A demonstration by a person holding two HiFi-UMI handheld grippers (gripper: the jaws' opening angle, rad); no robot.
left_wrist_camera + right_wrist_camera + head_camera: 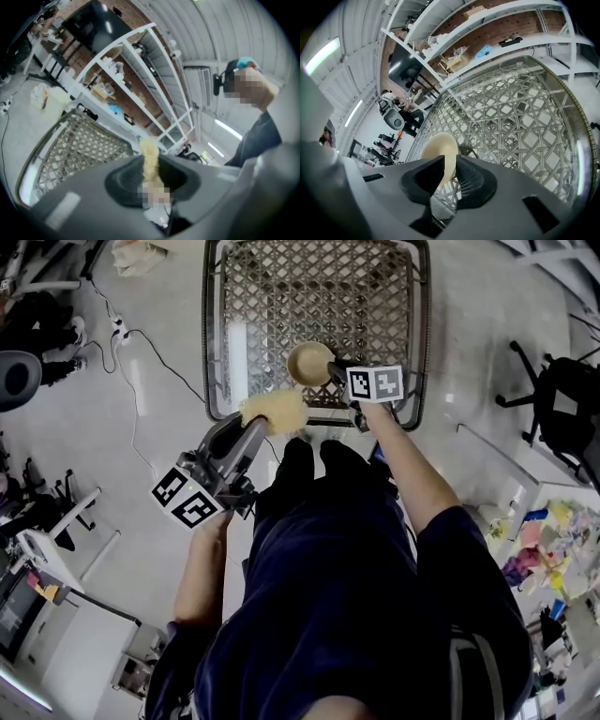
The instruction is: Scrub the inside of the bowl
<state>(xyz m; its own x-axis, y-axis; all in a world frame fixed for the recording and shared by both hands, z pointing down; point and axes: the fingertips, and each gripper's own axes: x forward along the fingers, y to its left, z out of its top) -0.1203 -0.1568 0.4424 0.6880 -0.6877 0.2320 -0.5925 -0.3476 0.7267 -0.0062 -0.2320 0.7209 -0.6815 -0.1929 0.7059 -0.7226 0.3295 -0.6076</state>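
A cream bowl point(309, 363) hangs over the near edge of a woven wire table point(319, 296), with my right gripper point(334, 371) shut on its rim. In the right gripper view the bowl point(438, 151) stands edge-on between the jaws of that gripper point(449, 174). My left gripper point(264, 420) is shut on a yellow scrub sponge point(275, 410), held just left of and below the bowl, apart from it. The sponge point(150, 159) sticks up between the left gripper's jaws point(150, 180) in the left gripper view.
The person's dark trousers and shoes point(314, 460) stand right under the table's near edge. Cables point(141, 343) run over the floor at the left. An office chair point(562, 399) is at the right. White shelving point(487, 28) lines the brick wall behind the table.
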